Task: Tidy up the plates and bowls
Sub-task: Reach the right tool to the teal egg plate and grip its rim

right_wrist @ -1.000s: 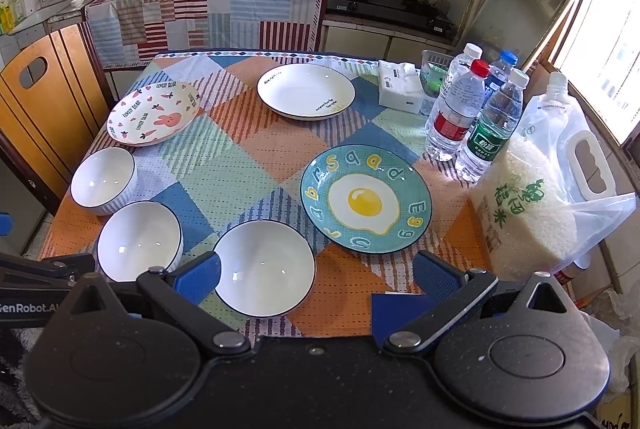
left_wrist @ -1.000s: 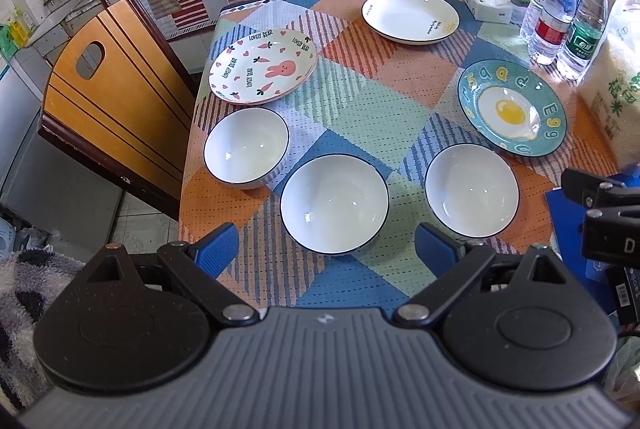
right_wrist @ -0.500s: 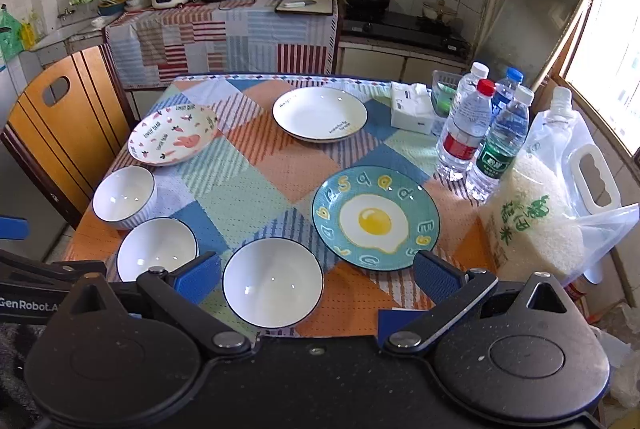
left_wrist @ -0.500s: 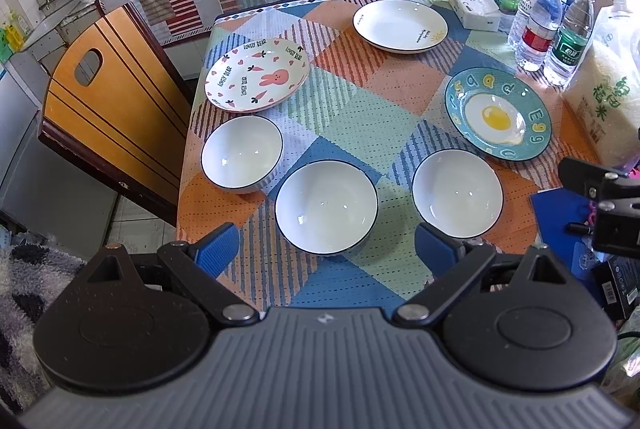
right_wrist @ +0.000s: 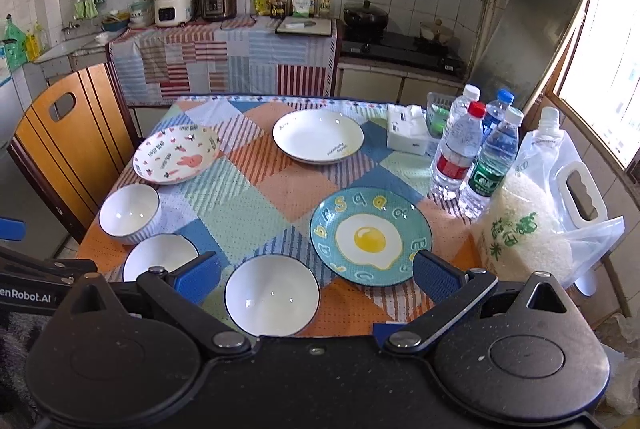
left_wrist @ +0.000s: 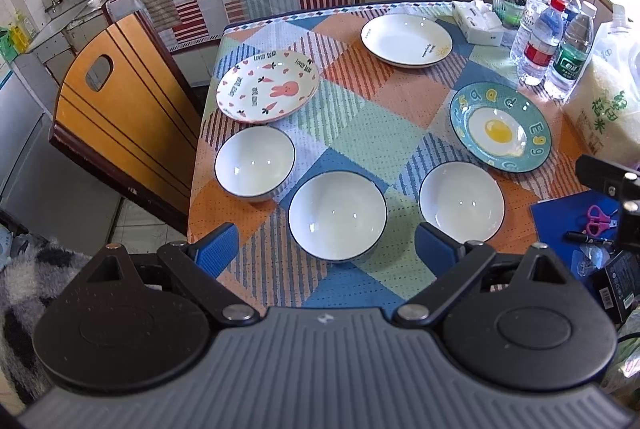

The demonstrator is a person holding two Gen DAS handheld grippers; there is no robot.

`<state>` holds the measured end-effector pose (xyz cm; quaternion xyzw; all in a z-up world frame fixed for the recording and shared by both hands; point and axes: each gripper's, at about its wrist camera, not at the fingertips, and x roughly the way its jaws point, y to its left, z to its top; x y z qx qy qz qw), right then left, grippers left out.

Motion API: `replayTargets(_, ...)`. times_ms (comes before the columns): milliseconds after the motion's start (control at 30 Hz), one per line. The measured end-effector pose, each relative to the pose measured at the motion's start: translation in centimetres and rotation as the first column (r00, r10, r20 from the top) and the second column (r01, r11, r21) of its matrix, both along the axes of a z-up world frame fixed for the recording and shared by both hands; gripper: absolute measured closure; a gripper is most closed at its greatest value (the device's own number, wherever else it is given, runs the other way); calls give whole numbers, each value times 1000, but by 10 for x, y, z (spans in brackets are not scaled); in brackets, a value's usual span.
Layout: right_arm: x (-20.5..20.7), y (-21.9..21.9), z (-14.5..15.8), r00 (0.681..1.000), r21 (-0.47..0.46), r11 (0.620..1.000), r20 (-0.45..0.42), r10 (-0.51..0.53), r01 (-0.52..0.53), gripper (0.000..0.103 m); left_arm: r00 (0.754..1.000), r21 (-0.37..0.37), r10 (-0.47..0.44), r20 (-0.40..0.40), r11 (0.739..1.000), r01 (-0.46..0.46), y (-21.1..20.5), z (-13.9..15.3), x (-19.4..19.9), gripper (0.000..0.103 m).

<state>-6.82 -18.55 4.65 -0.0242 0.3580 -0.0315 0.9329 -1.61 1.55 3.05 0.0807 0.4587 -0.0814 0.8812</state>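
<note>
Three white bowls with dark rims stand along the table's near side: left bowl [left_wrist: 255,166], middle bowl [left_wrist: 337,215], right bowl [left_wrist: 461,203]. Behind them lie a bunny plate [left_wrist: 267,91], a white plate [left_wrist: 406,39] and a teal egg plate [left_wrist: 500,126]. My left gripper [left_wrist: 326,249] is open and empty, raised above the near edge before the middle bowl. My right gripper [right_wrist: 314,279] is open and empty, raised above the right bowl [right_wrist: 272,295], with the egg plate [right_wrist: 370,241] just beyond. The bunny plate [right_wrist: 176,159] and white plate [right_wrist: 318,135] lie further back.
Water bottles [right_wrist: 456,153], a rice bag [right_wrist: 524,229] and a tissue pack [right_wrist: 406,133] crowd the table's right side. A wooden chair [left_wrist: 116,121] stands at the left edge. A blue mat with pink scissors [left_wrist: 598,217] lies at the near right.
Both grippers have risen and pulled back from the table, so the dishes look smaller and more of the kitchen shows. No dish has moved.
</note>
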Motion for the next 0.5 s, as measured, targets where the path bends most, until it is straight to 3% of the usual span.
replayTargets(133, 4, -8, -9, 993, -33, 997, 98, 70, -67, 0, 999, -33, -39, 8, 999, 40, 5, 7, 20, 7)
replayTargets(300, 31, -30, -32, 970, -34, 989, 191, 148, -144, 0, 978, -56, -208, -24, 977, 207, -4, 17, 60, 10)
replayTargets(400, 60, -49, -48, 977, 44, 986, 145, 155, -163, 0, 958, -47, -286, 15, 957, 286, -19, 21, 83, 10)
replayTargets(500, 88, -70, -67, 994, 136, 985, 53, 99, -106, 2, 933, -45, -357, 57, 932, 359, -39, 15, 109, 10)
